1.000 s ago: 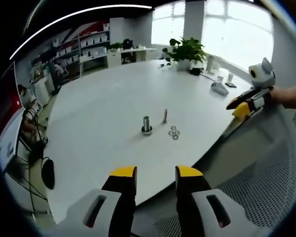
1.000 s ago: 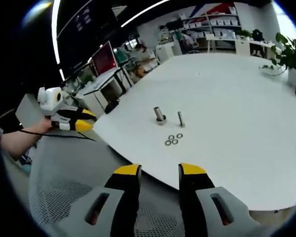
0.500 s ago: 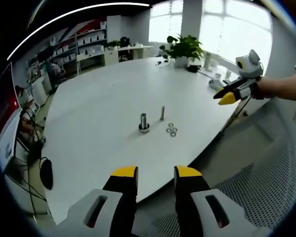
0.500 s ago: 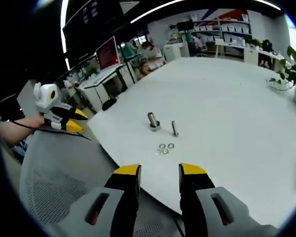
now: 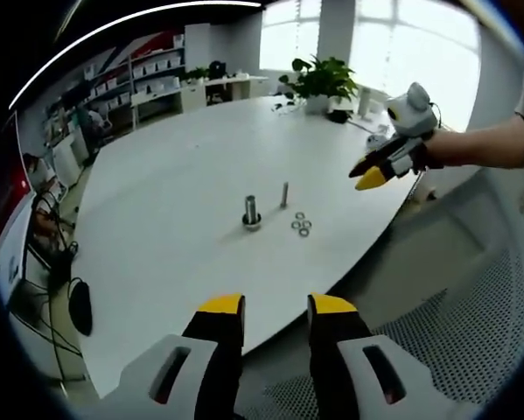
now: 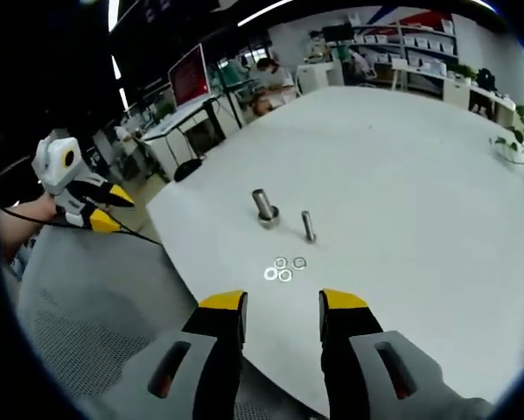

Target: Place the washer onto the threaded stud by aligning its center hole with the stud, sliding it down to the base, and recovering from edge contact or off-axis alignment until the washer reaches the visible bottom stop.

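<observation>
steel washers lie loose beside the stud — untouched.

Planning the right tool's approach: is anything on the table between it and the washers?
Nothing visible: bare white table lies between the right tool and the three washers; both studs stand beyond them.

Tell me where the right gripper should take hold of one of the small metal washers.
Probably by its thin outer rim, from above: the three small flat metal washers lie flat on the white table, clustered, so take the outermost one. The right gripper is open.
</observation>
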Demonstrator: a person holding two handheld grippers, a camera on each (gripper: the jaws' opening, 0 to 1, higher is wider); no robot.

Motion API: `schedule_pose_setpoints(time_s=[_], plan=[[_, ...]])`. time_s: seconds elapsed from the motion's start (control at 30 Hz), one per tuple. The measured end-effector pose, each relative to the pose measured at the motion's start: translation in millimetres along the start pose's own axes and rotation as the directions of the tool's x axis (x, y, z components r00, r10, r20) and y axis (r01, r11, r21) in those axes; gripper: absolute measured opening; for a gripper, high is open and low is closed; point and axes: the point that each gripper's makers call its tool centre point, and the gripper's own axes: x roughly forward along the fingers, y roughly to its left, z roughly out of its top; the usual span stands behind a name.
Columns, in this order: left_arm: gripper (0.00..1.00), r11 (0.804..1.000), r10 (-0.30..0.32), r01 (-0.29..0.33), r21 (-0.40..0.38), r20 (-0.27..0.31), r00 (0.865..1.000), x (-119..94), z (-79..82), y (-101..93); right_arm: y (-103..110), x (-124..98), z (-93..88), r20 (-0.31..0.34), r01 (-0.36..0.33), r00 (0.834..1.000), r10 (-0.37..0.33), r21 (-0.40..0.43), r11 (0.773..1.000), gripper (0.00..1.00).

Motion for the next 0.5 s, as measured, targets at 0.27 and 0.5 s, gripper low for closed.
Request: schedule_pose_setpoints(time_s=[0.27, 0.5], plan=[[0.26, 1.0, -0.001, 0.001, 0.002, -0.021, 1.0, 1, -4.2, -0.5, -9, 20, -3.4, -0.038, 0.005, 0.999, -0.006, -0.047, 0.999, 0.33], [0.26, 1.0, 0.002, -0.003, -0.008, -0.016, 1.0, 1, -3.2, 1.8, -8, 35, -6.4, -0.084, -0.03, 0.996, 0.021, -0.108, 0.994, 0.32]])
